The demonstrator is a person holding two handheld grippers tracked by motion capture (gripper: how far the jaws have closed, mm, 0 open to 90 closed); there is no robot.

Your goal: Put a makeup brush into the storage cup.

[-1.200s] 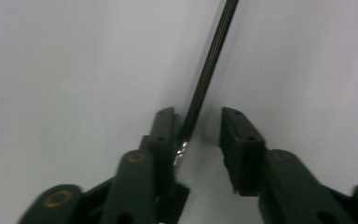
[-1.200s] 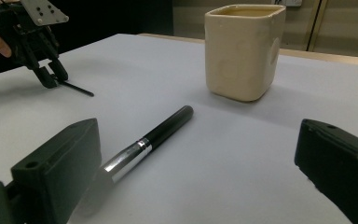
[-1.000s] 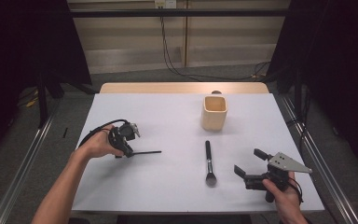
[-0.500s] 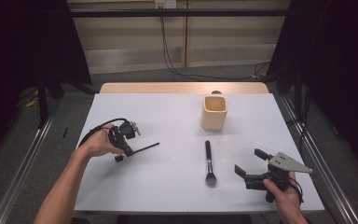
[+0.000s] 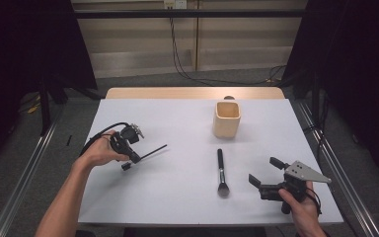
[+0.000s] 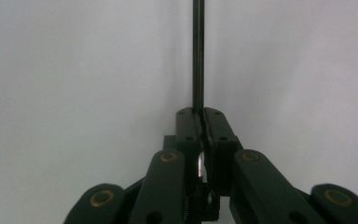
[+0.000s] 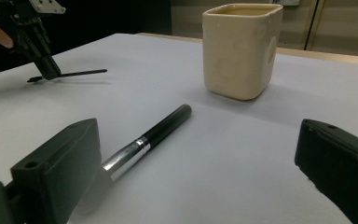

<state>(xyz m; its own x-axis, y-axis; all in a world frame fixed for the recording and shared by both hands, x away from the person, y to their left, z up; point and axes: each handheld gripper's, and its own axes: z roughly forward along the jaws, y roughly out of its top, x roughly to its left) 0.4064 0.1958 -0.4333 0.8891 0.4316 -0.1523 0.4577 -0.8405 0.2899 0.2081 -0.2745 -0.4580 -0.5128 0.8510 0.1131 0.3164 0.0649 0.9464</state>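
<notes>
A thin black stick (image 5: 153,150), likely a slim cosmetic brush or liner, is being pinched at one end by the left tool (image 5: 130,156), whose jaws are closing fully on it so it juts out over the left of the white table (image 5: 177,123). The right tool (image 5: 265,175) is waiting wide open and empty near the makeup brush (image 5: 221,170), probably to collect it for the cream cup (image 5: 226,119) beyond.

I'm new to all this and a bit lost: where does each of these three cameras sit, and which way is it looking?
High view: above the person's side, looking forward and down on the white table; both forearms and each hand-held gripper show.
Left gripper view: rides the left hand-held gripper, looking along shut jaws that clamp a thin black stick.
Right gripper view: rides the right hand-held gripper, looking low across the table between open jaws.
Shared by high and right gripper views: makeup brush, cream cup.
</notes>
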